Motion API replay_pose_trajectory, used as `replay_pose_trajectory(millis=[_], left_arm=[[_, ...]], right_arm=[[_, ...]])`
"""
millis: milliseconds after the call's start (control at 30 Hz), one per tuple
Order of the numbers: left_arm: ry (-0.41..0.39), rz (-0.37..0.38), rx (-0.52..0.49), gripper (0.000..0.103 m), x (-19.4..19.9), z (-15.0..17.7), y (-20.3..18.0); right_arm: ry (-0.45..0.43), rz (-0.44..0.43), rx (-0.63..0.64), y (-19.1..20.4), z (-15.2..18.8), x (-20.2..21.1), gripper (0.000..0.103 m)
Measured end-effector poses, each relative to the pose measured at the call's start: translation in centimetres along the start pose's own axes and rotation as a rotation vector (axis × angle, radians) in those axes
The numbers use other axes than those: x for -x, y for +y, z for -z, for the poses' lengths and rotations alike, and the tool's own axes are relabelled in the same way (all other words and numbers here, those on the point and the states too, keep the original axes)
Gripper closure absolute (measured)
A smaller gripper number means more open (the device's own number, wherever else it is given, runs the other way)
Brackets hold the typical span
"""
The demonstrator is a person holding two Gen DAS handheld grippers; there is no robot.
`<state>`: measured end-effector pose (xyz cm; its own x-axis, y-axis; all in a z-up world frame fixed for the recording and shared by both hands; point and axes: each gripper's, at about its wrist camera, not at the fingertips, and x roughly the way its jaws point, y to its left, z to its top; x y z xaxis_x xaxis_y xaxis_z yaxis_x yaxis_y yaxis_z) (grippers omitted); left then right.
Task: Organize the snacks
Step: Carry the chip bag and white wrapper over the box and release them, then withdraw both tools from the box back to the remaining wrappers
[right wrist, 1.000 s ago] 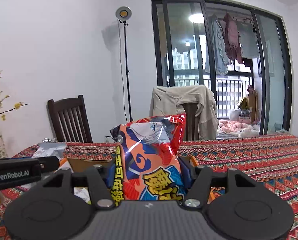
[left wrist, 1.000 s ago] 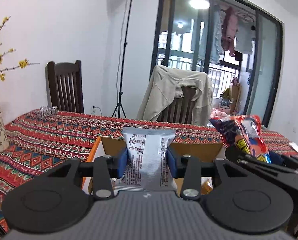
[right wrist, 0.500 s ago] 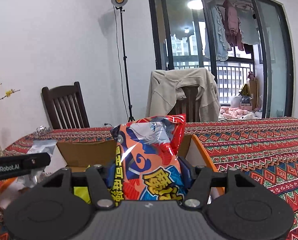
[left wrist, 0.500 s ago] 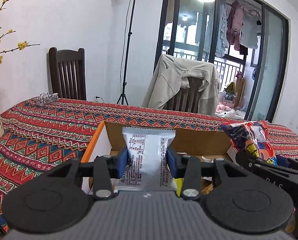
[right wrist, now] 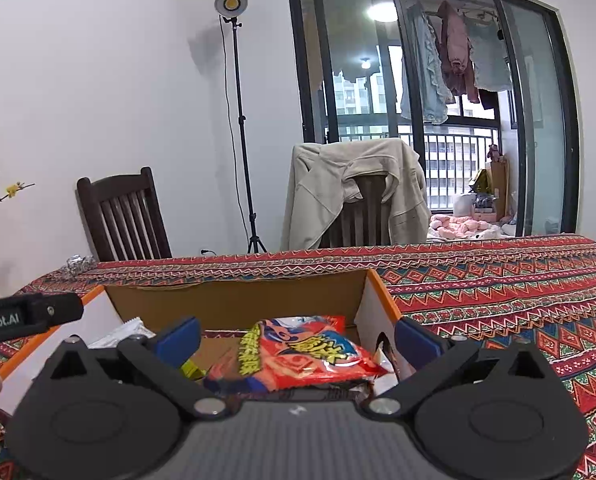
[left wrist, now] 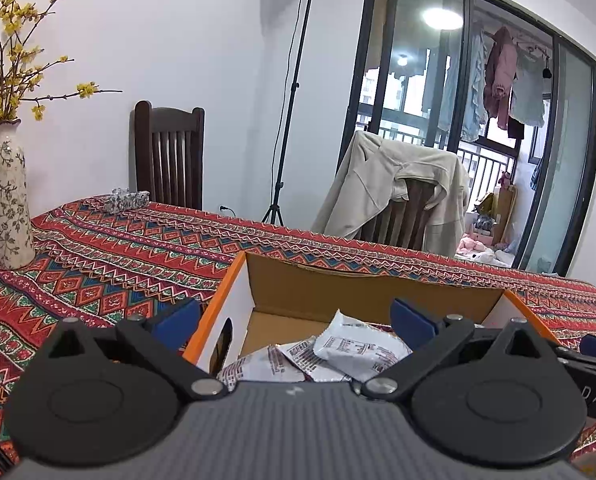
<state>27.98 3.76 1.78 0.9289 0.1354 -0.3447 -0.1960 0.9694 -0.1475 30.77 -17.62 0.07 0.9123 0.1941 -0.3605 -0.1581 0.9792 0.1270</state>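
Observation:
An open cardboard box with orange rims (left wrist: pixel 370 288) (right wrist: pixel 234 300) stands on the patterned tablecloth. My left gripper (left wrist: pixel 294 320) is open over the box's left side. A silver snack packet (left wrist: pixel 358 350) lies loose in the box below it, among other silver packets (left wrist: pixel 266 364). My right gripper (right wrist: pixel 298 338) is open over the box's right side. A red and orange chip bag (right wrist: pixel 302 354) lies flat in the box between its fingers, untouched. A yellow packet (right wrist: pixel 190 370) shows beside it.
A tall flowered vase (left wrist: pixel 8 208) with yellow branches stands at the table's left. Two wooden chairs (left wrist: pixel 170 156), one draped with a beige jacket (right wrist: pixel 354 192), and a light stand (right wrist: pixel 238 120) are behind the table. A small foil item (left wrist: pixel 124 200) lies far back.
Both grippers have opened and let go. The silver packet and the chip bag have dropped into the box. Both grippers moved closer over the box.

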Motion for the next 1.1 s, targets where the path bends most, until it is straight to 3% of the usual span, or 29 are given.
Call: replay_pose_trajectory(millis=[267,600,1100], left_arm=[[0.002,-0.012,0.026,0.0,0.3,-0.2,-0.2],[0.016,-0.027,0.063,0.0,2.4,-1.7,-0.2],[0.123,-0.027,0.012,0.0,6.4,1.5,0.2]], right_arm=[[0.001,0.019,-0.002,0.2,-0.4,0.3,0.0],[-0.034,-0.001,0.012,0.1,-2.5,4.5,0.0],[0.04,0.009,0.062,-2.0,1.2,9.2,0.0]])
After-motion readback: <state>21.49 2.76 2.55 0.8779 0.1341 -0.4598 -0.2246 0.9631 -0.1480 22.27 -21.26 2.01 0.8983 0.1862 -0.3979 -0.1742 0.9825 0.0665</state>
